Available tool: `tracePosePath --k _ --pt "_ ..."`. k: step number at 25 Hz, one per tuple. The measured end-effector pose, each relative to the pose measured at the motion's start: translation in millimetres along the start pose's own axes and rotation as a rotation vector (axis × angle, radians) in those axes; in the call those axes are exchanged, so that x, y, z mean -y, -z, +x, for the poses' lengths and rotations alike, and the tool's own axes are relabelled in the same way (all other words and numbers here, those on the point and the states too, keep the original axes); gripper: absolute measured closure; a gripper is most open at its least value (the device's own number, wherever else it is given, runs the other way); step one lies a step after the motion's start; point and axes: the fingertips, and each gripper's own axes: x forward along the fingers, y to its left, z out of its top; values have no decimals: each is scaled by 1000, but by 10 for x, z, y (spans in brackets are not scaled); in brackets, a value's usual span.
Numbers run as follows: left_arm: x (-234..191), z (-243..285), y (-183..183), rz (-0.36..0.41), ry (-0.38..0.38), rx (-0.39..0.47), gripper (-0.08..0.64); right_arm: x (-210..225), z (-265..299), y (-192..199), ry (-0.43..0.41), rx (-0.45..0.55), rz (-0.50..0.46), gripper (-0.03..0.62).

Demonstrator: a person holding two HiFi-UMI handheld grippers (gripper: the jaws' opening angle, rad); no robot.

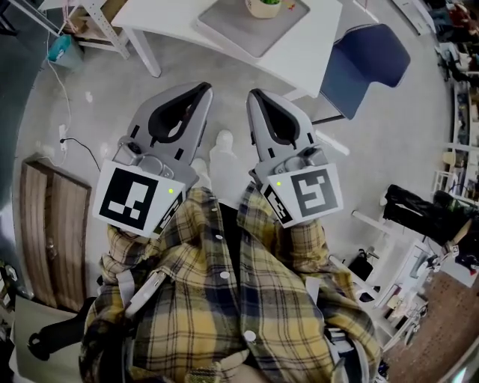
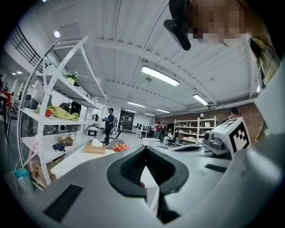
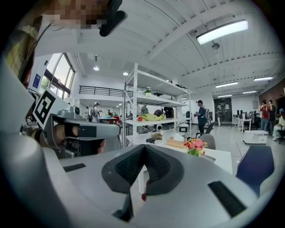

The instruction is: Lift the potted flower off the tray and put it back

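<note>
Left tool (image 1: 200, 90) and right tool (image 1: 256, 96) both closed, empty, well short of the desk (image 1: 318, 46); potted flower (image 1: 263, 6) sits on its tray (image 1: 243, 31), so open the jaws early, approach level and grip the pot low.

Open grey concrete floor (image 1: 82, 127) reaches the white table (image 1: 161, 22); a dark blue chair (image 1: 367, 63) stands at its right.

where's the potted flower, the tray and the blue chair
potted flower (image 3: 196, 145): right gripper view, on the blooms
tray (image 1: 241, 28): head view, bare front part
blue chair (image 1: 365, 61): head view, middle of the blue part
</note>
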Motion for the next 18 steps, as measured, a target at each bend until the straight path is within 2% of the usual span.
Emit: tracePosePath --k 10,18 --pt "-510 561 -91 14 6 -1 552 455 591 -51 23 -1 -6 595" --pt "-1029 1394 -213 5 12 -13 552 1143 1293 -121 30 -19 -2 595"
